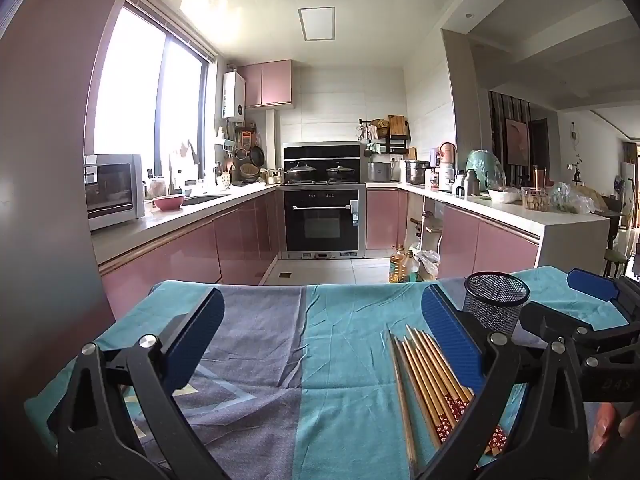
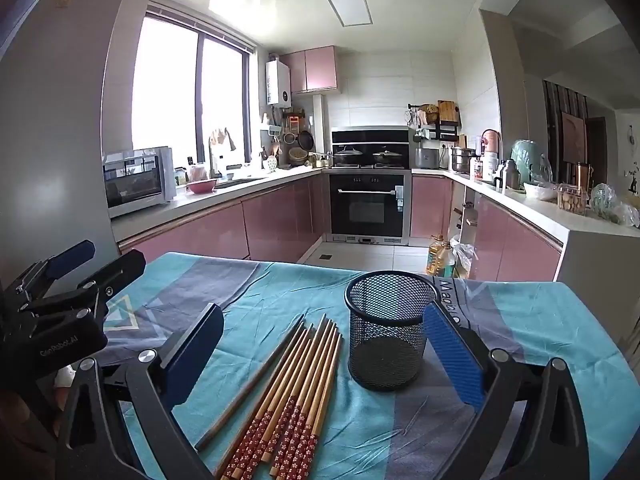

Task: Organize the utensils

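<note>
Lying lengthwise between the spread, empty right tongs (image 2: 320,360), chopsticks (image 2: 292,396) point toward the cup (image 2: 386,332); left tongs (image 1: 320,344) spread too.

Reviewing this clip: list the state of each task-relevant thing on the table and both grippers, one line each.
chopsticks: lying flat in a loose bundle on the cloth, none in the holder.
mesh holder: upright, empty, beside the chopsticks.
left gripper: open, holding nothing.
right gripper: open, holding nothing; chopsticks and holder lie ahead between its fingers.
tablecloth: spread over the table, wrinkled.
</note>
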Tool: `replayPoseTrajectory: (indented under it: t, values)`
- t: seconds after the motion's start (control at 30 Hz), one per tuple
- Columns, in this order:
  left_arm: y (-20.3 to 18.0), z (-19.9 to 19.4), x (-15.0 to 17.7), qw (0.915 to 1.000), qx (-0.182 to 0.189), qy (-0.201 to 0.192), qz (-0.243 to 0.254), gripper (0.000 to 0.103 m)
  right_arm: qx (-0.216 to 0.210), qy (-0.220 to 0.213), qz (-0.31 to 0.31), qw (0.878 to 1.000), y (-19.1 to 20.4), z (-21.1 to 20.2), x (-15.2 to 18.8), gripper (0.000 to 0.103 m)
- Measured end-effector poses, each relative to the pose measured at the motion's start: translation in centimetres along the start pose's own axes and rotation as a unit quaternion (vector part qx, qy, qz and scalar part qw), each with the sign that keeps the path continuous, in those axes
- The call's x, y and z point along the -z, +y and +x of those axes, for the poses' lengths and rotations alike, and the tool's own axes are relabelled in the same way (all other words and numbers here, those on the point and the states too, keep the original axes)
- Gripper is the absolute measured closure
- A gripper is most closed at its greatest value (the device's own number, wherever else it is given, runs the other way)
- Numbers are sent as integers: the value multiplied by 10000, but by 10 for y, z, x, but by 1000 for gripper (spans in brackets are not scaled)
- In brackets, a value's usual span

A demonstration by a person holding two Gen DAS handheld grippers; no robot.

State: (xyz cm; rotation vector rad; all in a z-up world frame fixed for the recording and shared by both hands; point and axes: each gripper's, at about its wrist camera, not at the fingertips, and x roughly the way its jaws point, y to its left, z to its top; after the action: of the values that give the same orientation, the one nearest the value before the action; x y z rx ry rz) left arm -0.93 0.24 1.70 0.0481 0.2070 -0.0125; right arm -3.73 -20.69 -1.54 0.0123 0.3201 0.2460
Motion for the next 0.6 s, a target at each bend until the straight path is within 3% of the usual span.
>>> replayPoseTrajectory:
  t: [0.6]
  values:
    - [-3, -6, 6, 9999, -16, -106, -51, 6, 1, -27, 24, 10000, 2, 2, 0, 6]
